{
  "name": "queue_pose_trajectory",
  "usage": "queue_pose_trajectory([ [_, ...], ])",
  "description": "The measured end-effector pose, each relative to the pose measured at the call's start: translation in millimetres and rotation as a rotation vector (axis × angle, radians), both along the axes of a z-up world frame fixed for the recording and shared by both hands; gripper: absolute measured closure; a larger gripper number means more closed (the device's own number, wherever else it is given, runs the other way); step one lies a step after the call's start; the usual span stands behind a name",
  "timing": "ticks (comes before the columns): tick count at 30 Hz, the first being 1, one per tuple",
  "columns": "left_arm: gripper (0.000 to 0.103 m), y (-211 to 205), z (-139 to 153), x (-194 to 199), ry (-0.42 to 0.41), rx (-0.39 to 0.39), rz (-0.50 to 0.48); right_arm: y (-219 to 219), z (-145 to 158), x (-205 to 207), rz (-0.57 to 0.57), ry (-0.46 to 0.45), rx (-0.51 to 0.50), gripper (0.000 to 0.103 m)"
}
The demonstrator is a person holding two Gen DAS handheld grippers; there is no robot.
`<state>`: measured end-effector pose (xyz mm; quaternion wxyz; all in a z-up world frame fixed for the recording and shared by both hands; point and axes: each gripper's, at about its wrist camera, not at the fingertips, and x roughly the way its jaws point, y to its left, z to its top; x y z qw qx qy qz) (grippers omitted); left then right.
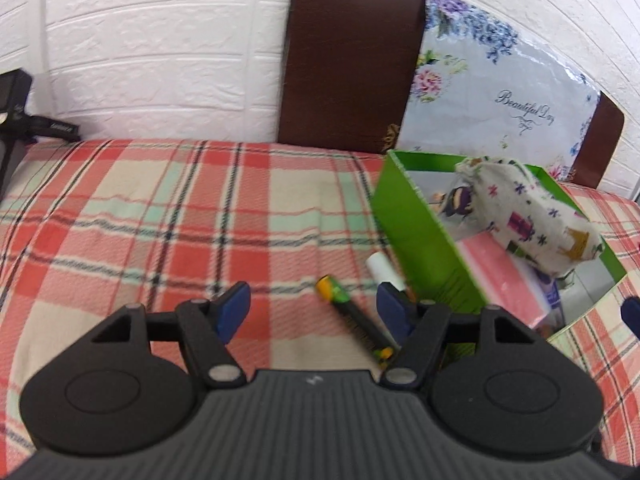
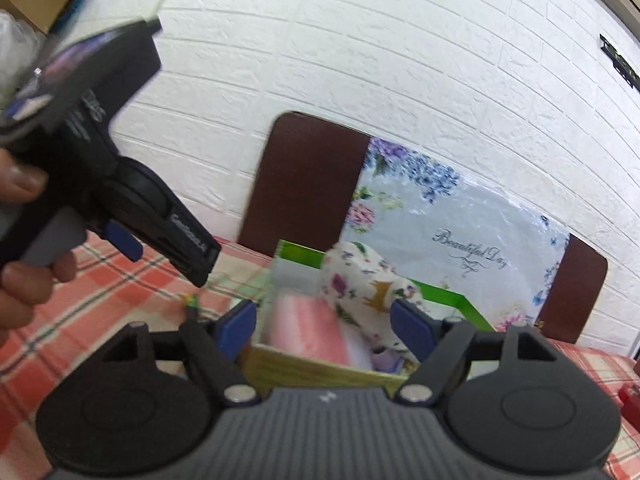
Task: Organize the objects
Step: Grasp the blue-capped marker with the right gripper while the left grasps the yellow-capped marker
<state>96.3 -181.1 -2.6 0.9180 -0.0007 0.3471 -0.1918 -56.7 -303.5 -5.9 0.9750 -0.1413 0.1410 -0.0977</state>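
White brick-pattern wall backs a table [image 1: 160,208] under a red plaid cloth, and a floral board [image 1: 500,92] leans against that wall.

From the left wrist, the green box [image 1: 416,232] stands open on the cloth. A printed pouch [image 1: 532,216] lies across its top, propped on a pink pack [image 1: 496,280] inside, so the box is plainly the collecting place. Just left of the box lie a pen [image 1: 352,312] and a white tube [image 1: 386,272], both outside it and likely the next to go in. The left tool [image 1: 312,308] hangs over the pen with its jaws apart and nothing held; the pen lies on the cloth between its blue pads, untouched.

From the right wrist, the right tool [image 2: 326,328] faces the box [image 2: 452,300] across its near rim, jaws apart and empty, the pouch [image 2: 368,284] beyond its pads. Left of the box, a hand [image 2: 24,240] holds the other tool [image 2: 128,240] tilted down toward the pen [image 2: 192,304], a posture that suits a pick from above.
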Motion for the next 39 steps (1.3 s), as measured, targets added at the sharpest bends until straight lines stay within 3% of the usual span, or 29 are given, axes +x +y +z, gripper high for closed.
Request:
queue_pose_trajectory([
  [1, 0.032, 6, -2, -1, 0.003, 0.003, 0.011, 4, 0, -2, 0.023, 0.011, 0.015, 0.037],
  [3, 0.032, 17, -5, -2, 0.007, 0.007, 0.031, 13, 0, -1, 0.086, 0.054, 0.035, 0.058],
  [5, 0.032, 28, -9, -3, 0.014, 0.01, 0.054, 21, -3, 6, 0.132, 0.098, 0.037, 0.065],
  [9, 0.032, 48, -18, -3, 0.028, 0.024, 0.097, 35, -11, 22, 0.184, 0.175, 0.068, 0.067],
  [14, 0.032, 72, -42, 2, 0.035, 0.081, 0.175, 41, -29, 53, 0.145, 0.27, 0.072, 0.066],
  [18, 0.029, 72, -50, -10, -0.086, 0.155, 0.15, 32, -45, 75, 0.078, 0.333, 0.076, 0.068],
  [20, 0.029, 75, -52, -12, -0.105, 0.145, 0.15, 27, -48, 81, 0.073, 0.328, 0.082, 0.075],
  [23, 0.027, 78, -52, -12, -0.111, 0.12, 0.147, 26, -48, 89, 0.069, 0.346, 0.094, 0.074],
  [24, 0.026, 78, -53, -12, -0.114, 0.114, 0.144, 25, -48, 91, 0.089, 0.379, 0.128, 0.082],
  [27, 0.025, 79, -53, -14, -0.112, 0.105, 0.137, 17, -51, 88, 0.095, 0.406, 0.227, 0.083],
  [30, 0.025, 78, -47, -16, -0.041, 0.094, 0.137, 8, -49, 75, 0.12, 0.424, 0.394, 0.083],
  [34, 0.028, 75, -31, -20, 0.175, -0.075, 0.047, 12, -48, 57, 0.195, 0.434, 0.502, 0.083],
  [35, 0.03, 71, -31, -22, 0.211, -0.087, 0.038, 13, -48, 54, 0.206, 0.433, 0.524, 0.083],
  [39, 0.042, 54, -30, -29, 0.236, -0.043, 0.027, 17, -41, 45, 0.226, 0.415, 0.577, 0.083],
])
